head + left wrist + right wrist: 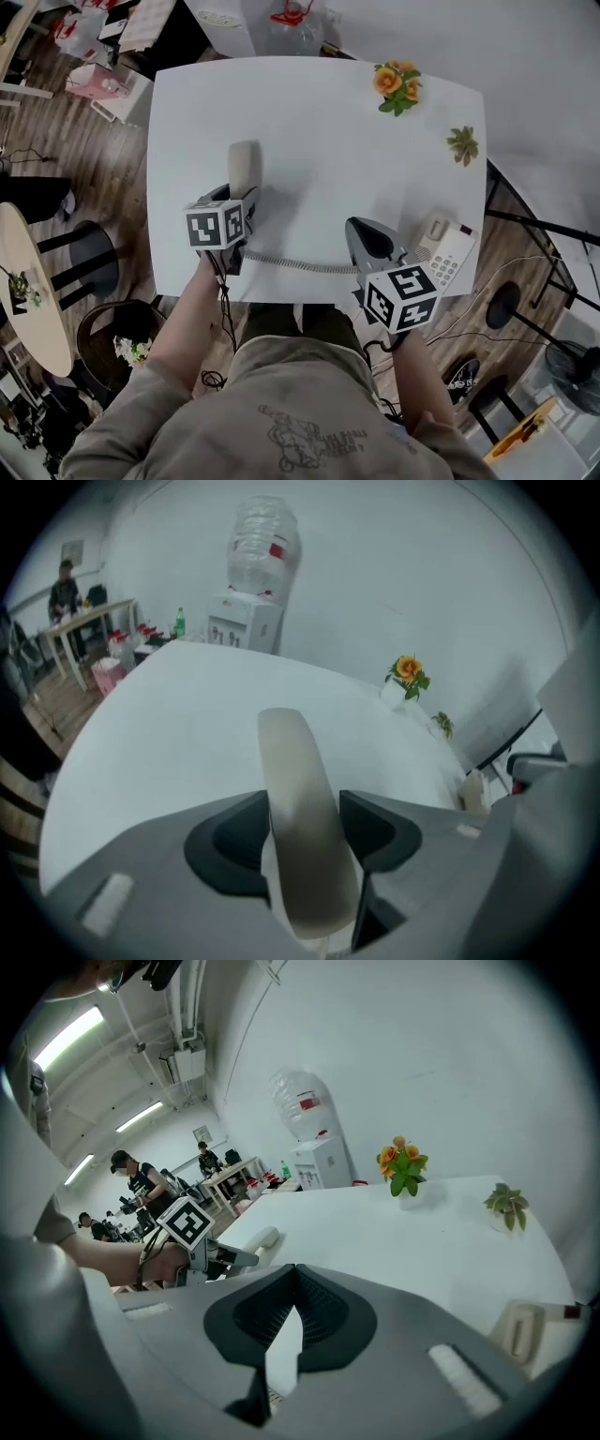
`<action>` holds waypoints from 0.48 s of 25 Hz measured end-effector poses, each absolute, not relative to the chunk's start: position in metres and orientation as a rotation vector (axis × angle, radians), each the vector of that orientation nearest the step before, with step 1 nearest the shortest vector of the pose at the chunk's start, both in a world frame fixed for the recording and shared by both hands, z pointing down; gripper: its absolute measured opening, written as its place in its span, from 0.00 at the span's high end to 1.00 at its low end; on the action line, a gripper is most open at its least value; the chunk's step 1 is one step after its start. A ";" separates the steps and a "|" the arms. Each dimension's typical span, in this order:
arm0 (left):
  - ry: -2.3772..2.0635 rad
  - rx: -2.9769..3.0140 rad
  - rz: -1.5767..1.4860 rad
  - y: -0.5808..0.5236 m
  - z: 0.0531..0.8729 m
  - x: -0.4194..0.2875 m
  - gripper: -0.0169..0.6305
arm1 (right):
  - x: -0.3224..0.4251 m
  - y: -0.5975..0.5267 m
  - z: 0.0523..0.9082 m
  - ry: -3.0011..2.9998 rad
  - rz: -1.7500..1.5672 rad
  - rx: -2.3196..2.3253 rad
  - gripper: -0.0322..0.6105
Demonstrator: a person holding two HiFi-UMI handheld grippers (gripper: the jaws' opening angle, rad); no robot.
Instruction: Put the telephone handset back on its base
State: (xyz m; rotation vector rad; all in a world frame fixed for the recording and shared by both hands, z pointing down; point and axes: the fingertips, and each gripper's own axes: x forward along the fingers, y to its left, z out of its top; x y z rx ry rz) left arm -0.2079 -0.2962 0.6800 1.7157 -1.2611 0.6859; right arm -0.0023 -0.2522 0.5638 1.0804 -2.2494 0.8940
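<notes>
your left gripper [305, 829] was clamped on the cream plastic telephone handset [292, 761] at the left side of the white bench [319, 122], with your forearm stretched straight forward. your right gripper [293, 1285] had its jaws together on nothing. it angled inward just beside the white push-button telephone base [448, 251], well apart from the handset.

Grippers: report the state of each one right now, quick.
Left gripper: jaws closed on the telephone handset.
Right gripper: jaws closed, nothing between them.
</notes>
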 end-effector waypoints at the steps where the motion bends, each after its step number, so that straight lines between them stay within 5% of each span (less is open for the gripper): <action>1: -1.238 1.704 0.645 -0.296 0.679 -0.205 0.60 | 0.001 -0.252 0.561 -2.250 0.897 1.091 0.91; 12: -1.158 1.884 0.595 -0.295 0.607 -0.162 0.62 | 0.029 -0.242 0.514 -2.306 0.915 1.219 0.91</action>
